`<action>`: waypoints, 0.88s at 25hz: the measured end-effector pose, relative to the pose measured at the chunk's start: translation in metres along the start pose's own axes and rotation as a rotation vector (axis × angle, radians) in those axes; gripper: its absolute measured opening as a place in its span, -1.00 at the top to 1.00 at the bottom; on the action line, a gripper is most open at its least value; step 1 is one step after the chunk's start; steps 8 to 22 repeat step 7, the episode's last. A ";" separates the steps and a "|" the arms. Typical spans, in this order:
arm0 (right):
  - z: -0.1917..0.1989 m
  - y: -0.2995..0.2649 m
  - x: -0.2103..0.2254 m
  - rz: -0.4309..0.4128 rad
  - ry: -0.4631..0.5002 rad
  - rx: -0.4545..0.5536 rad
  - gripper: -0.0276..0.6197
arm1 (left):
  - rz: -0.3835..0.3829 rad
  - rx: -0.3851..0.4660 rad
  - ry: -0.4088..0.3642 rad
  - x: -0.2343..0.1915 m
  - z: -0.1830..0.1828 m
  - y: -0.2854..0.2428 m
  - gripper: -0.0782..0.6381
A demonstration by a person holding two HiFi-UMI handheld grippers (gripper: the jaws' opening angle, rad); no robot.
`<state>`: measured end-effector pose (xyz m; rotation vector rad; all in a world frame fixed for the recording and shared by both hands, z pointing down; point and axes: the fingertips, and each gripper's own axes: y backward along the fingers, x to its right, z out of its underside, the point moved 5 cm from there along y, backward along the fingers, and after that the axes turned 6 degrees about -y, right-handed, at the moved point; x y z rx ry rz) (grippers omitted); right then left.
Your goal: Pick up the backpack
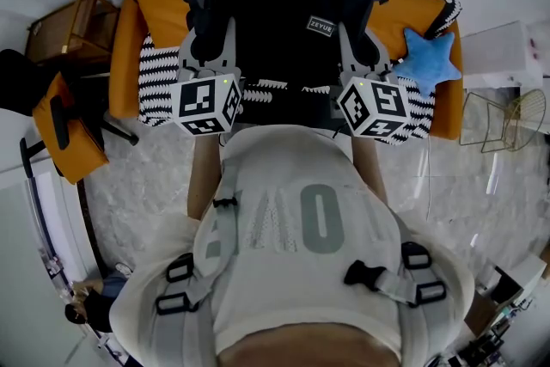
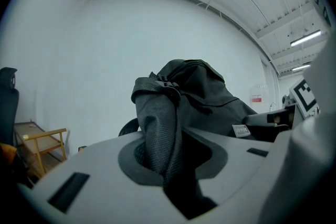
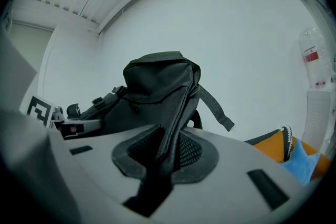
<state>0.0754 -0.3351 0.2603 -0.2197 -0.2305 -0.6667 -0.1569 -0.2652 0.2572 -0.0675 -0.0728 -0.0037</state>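
Starting at the left gripper [image 2: 173, 165]: jaws pinched nearly together on a fold of dark, mesh-backed shoulder strap [image 2: 157, 128], cloth bunched tight between them. Same deal on the right gripper [image 3: 163, 162], squeezed onto the other strap [image 3: 176, 123], no gap between jaws and fabric. Both pointing roughly level, side by side, each with a marker cube [image 1: 206, 103] on the back end.

Following the straps up, landing on the backpack [image 2: 205, 92] itself: black, slumped, top flopped over, with a small grey label [image 2: 241, 130] sewn on the near side. Sitting right out in front of the chest, between the two grippers and over an orange sofa [image 1: 155, 4]. No telling from any angle if it's resting on the seat or hanging free.

Looking down from the head view, past a pale shirt [image 1: 292, 219] with grey harness straps: black-and-white striped cushion [image 1: 159, 73] under the bag, peeking out on both sides. Blue star pillow [image 1: 427, 60] just beside the right gripper, leaning on the sofa's right arm. Also showing up as a blue corner at the right edge of the right gripper view. Pale marbled floor [image 1: 146, 176] below all that.

Further out: wooden chair [image 1: 73, 21] off to the left by the plain white wall, wire-frame basket [image 1: 507, 120] off to the right of the sofa.
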 end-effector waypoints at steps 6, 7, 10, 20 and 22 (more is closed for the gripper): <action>0.004 0.004 -0.001 0.004 -0.003 0.000 0.67 | 0.002 0.001 -0.012 0.002 0.001 0.003 0.50; 0.004 0.004 -0.001 0.004 -0.004 0.000 0.67 | 0.002 0.002 -0.013 0.001 0.001 0.004 0.50; 0.004 0.004 -0.001 0.004 -0.004 0.000 0.67 | 0.002 0.002 -0.013 0.001 0.001 0.004 0.50; 0.004 0.004 -0.001 0.004 -0.004 0.000 0.67 | 0.002 0.002 -0.013 0.001 0.001 0.004 0.50; 0.004 0.004 -0.001 0.004 -0.004 0.000 0.67 | 0.002 0.002 -0.013 0.001 0.001 0.004 0.50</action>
